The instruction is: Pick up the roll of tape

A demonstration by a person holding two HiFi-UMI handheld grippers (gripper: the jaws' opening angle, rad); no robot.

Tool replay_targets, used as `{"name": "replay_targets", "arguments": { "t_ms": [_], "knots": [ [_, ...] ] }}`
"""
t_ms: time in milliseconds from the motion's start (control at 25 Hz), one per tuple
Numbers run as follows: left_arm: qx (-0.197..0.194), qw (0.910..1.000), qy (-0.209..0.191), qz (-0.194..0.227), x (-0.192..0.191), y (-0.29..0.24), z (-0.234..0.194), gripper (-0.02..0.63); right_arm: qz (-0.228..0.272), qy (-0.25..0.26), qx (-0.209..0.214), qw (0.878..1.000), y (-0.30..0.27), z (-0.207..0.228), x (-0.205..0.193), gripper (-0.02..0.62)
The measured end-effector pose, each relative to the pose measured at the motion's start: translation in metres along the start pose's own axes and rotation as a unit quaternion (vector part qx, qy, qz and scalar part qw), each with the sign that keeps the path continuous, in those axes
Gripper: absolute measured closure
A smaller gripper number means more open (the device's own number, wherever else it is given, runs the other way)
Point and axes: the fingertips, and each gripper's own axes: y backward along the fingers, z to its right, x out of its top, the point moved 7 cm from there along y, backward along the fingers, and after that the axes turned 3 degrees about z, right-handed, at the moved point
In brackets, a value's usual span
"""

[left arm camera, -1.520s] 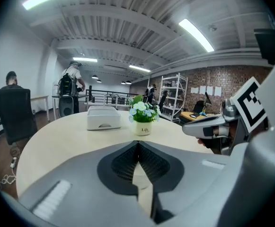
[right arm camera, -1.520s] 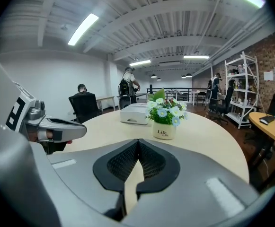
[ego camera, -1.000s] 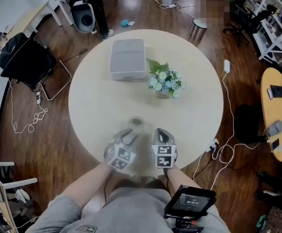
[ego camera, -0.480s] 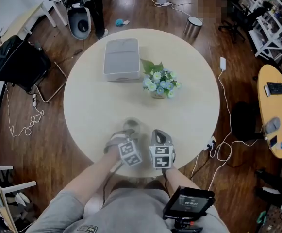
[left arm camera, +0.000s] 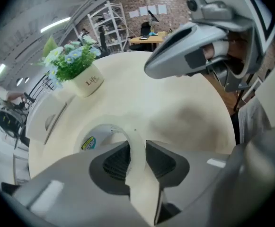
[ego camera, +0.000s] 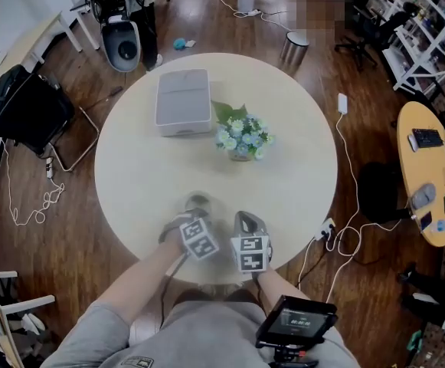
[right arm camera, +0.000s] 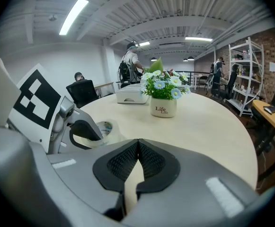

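The roll of tape (ego camera: pixel 197 202) is a pale translucent ring that lies flat near the table's front edge. My left gripper (ego camera: pixel 194 215) points steeply down onto it. In the left gripper view the roll's near wall (left arm camera: pixel 136 145) runs between the two dark pads; the jaws have just been closing and now press on that wall, one pad inside the ring and one outside. A small printed label (left arm camera: pixel 88 143) shows inside the core. My right gripper (ego camera: pixel 245 222) rests just right of it, shut with nothing between its pads (right arm camera: pixel 123 162). From the right gripper view the tape (right arm camera: pixel 103 128) sits under the left gripper (right arm camera: pixel 83 131).
A pot of blue and white flowers (ego camera: pixel 241 138) stands at the middle of the round cream table (ego camera: pixel 299 175), with a grey box (ego camera: pixel 182 102) behind it to the left. The table's front edge is right under my hands. A dark screen device (ego camera: pixel 295 324) hangs at my waist.
My left gripper has rolled, tipped downward and sunk onto the tape roll, and its jaws now grip the roll's wall. The right gripper has stayed put.
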Motion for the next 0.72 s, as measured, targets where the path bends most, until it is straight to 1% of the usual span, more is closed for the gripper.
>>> {"name": "replay_targets", "arguments": {
  "t_ms": [80, 160, 240, 280, 360, 480, 600, 720],
  "knots": [
    [0.000, 0.9991, 0.035, 0.025, 0.001, 0.005, -0.002, 0.505, 0.008, 0.003, -0.002, 1.000, 0.003, 0.003, 0.004, 0.582],
    [-0.002, 0.9955, 0.074, 0.059, 0.001, 0.012, -0.002, 0.506, 0.019, 0.005, -0.005, 1.000, 0.007, 0.006, 0.009, 0.583],
    [-0.003, 0.9883, 0.116, 0.099, 0.000, 0.020, -0.003, 0.506, 0.031, 0.009, -0.005, 0.999, 0.010, 0.007, 0.015, 0.583],
    [-0.001, 0.9832, 0.136, 0.122, 0.000, 0.025, -0.003, 0.506, 0.036, 0.011, -0.005, 0.999, 0.012, 0.007, 0.019, 0.582],
    [0.009, 0.9698, 0.172, 0.173, 0.002, 0.038, -0.004, 0.506, 0.045, 0.018, -0.004, 0.999, 0.016, 0.007, 0.023, 0.582],
    [0.032, 0.9466, 0.216, 0.237, 0.005, 0.065, -0.008, 0.506, 0.061, 0.029, -0.004, 0.998, 0.022, 0.005, 0.030, 0.583],
    [0.062, 0.9188, 0.251, 0.298, 0.007, 0.092, -0.014, 0.506, 0.081, 0.034, -0.004, 0.996, 0.031, 0.002, 0.041, 0.582],
    [0.082, 0.8901, 0.283, 0.348, 0.004, 0.117, -0.021, 0.508, 0.107, 0.036, -0.001, 0.994, 0.045, -0.002, 0.055, 0.582]
  ]
}}
